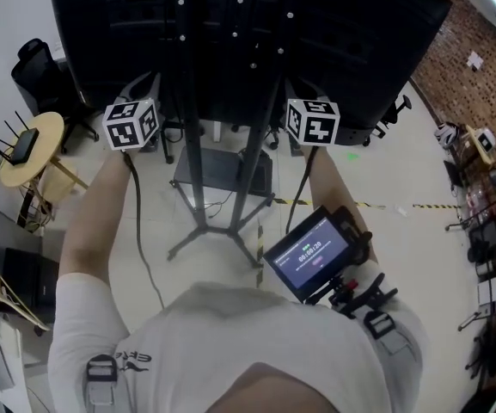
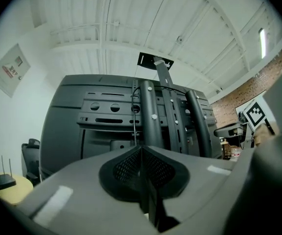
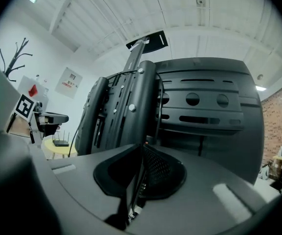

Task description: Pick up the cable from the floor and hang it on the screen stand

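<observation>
The hanging step is in hand. Both claws are raised to the back of the screen [image 1: 248, 41], either side of the screen stand [image 1: 230, 188]. The left claw [image 2: 141, 148] is pressed together on the thin black cable [image 2: 135, 121], which rises from its tip and runs up the stand's bracket. The right claw [image 3: 141, 146] pinches the cable likewise. No slack shows on the floor [image 1: 402, 231]. Next, I judge, the cable wants settling over the bracket top, then both claws spreading to let go.
</observation>
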Motion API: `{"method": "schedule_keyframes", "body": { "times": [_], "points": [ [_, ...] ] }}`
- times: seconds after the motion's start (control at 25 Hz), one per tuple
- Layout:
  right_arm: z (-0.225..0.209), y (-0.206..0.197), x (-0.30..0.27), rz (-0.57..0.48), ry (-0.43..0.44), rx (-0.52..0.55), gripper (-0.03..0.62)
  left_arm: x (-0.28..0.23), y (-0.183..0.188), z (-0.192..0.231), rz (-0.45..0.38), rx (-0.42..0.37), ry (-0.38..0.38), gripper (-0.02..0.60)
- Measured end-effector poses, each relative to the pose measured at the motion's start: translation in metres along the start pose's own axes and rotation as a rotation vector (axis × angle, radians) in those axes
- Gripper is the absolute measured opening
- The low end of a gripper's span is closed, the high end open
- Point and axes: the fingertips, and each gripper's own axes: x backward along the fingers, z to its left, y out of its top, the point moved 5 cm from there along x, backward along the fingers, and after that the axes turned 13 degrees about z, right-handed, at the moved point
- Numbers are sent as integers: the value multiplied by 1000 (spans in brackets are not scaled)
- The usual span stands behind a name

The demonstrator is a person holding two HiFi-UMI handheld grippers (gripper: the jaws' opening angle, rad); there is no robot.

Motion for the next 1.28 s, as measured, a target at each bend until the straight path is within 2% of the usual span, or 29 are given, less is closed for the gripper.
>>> {"method": "schedule_keyframes", "body": {
  "times": [0.2,0.48,0.72,1.08,1.28],
  "points": [
    [19,-10,9,-37,121,30,15,23,-11,-34,16,-15,50,11],
    [7,-41,54,-65,300,30,14,64,-32,-122,53,8,143,9],
    [51,-50,54,-77,431,69,14,99,-52,-127,59,28,208,9],
    [123,-87,82,-100,639,115,14,156,-95,-151,78,38,271,9],
    [150,-106,98,-101,709,115,14,174,-111,-162,96,28,283,9]
  ]
}}
